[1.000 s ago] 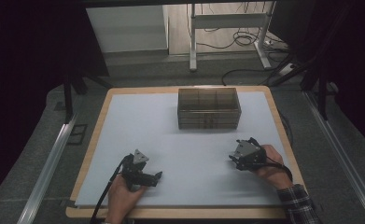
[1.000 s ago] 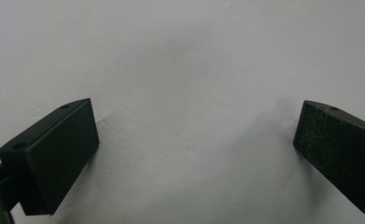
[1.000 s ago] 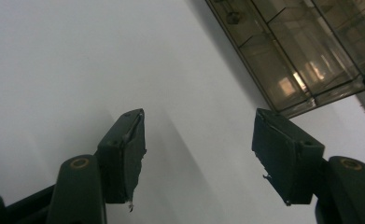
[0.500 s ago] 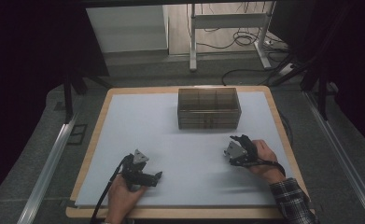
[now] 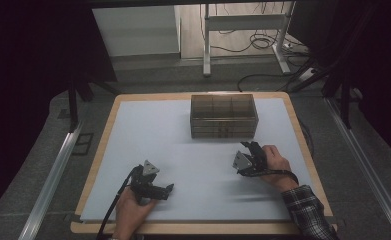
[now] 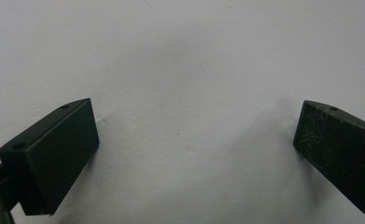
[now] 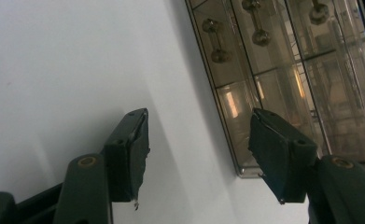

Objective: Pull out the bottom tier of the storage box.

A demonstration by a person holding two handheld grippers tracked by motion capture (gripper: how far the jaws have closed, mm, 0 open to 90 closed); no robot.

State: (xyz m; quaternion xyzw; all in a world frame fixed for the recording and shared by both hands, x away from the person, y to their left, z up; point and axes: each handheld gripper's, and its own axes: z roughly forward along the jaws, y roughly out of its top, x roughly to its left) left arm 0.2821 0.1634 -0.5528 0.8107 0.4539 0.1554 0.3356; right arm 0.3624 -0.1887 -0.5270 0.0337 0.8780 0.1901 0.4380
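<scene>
From above, the clear drawer box (image 5: pixel 224 116) sits far centre on the desk (image 5: pixel 158 145), the right gripper (image 5: pixel 249 156) just near of it. Left gripper (image 6: pixel 192 154): fingers wide apart over bare desk. Right gripper view: fingers parted, empty, box just beyond.

mat (image 5: pixel 148 140): open | drawer box (image 5: pixel 224 116): likely blocks far centre

The right gripper (image 5: pixel 246 148) is moving closer to the clear drawer box (image 5: pixel 224 116), which is now just ahead of its jaws; they are closing slightly, with nothing between them.
</scene>
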